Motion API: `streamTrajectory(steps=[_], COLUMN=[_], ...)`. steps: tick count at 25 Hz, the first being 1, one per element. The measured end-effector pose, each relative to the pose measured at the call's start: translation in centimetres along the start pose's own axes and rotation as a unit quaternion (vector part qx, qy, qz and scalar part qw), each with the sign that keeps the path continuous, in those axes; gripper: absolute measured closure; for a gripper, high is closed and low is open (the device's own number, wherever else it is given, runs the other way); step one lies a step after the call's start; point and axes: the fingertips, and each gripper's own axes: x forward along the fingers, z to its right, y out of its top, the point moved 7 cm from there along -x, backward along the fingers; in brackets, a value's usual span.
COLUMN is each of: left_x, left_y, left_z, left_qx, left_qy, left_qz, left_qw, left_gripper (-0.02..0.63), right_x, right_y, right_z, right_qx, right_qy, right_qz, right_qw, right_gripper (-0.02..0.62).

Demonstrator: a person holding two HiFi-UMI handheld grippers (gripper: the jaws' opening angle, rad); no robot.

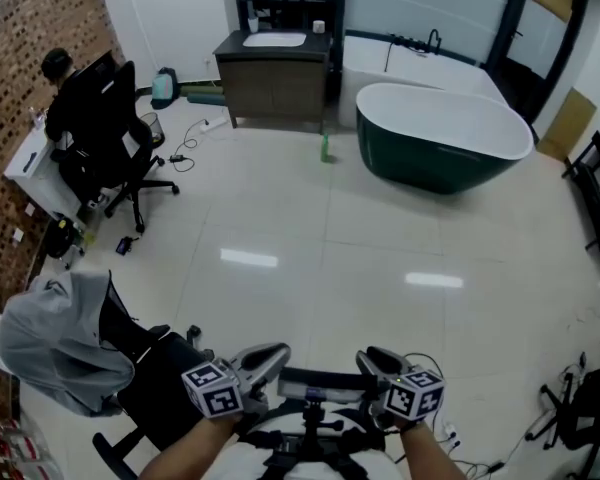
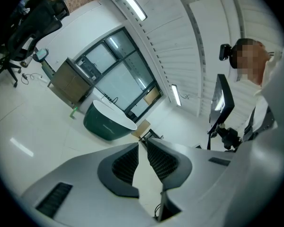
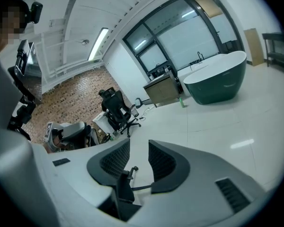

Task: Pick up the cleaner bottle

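Green cleaner bottle (image 1: 325, 149) (tiny, far off). The bathtub (image 1: 450, 163) was dark green outside and white inside. The vanity cabinet (image 1: 275, 86) was brown with a white top. The floor (image 1: 380, 238) was glossy off-white tile. The brick wall (image 1: 20, 28) was a reddish-brown pattern. The office chair (image 1: 105, 118) was black and the hoodie (image 1: 50, 343) grey. The left gripper (image 1: 268, 356) and right gripper (image 1: 377, 358) were pale grey with dark ribbed pads. The marker cubes (image 1: 213, 389) had black-and-white squares.

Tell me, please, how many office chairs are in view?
2: a black chair at upper left; a hoodie-draped chair at lower left. Others may be hidden.
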Motion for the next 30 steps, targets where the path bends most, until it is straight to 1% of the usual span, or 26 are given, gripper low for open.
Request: streamTrajectory(steps=[4,9,14,17,22,27,30], left_x=[-0.8,-0.6,0.1,1.1,4.6,10.7,14.6], left_y=[1.3,2.5,3.5,4.3,6.7,9.7,11.2], left_z=[-2.4,-3.8,-5.4,-6.4,-8.0,-8.7,-8.6], left_qx=[-0.005,-0.008,-0.015,-0.014,-0.008,0.001,0.007], left_qy=[-0.003,-0.001,0.015,0.03,0.056,0.06,0.061], left_qz=[-0.005,0.005,0.013,0.019,0.033,0.037,0.043], left_qw=[1.0,1.0,0.9997,0.9993,0.9978,0.9975,0.9972], left_gripper=[0.558,0.558,0.558,0.558,0.558,0.558,0.558], right_x=[1.8,3.7,6.4,8.5,11.6,13.4,13.6], right_y=[1.0,2.5,4.7,6.1,10.0,16.6,19.1], right_z=[-1.1,-1.0,0.0,1.2,4.1,8.0,10.3], right_qx=[0.004,-0.002,-0.01,-0.012,-0.021,-0.038,-0.042], right_qy=[-0.008,-0.007,0.006,0.024,0.051,0.064,0.075], right_qz=[0.006,0.004,-0.005,-0.014,-0.026,-0.023,-0.03], right_qw=[1.0,1.0,1.0,1.0,0.998,0.997,0.996], right_gripper=[0.465,0.465,0.465,0.465,0.465,0.465,0.465])
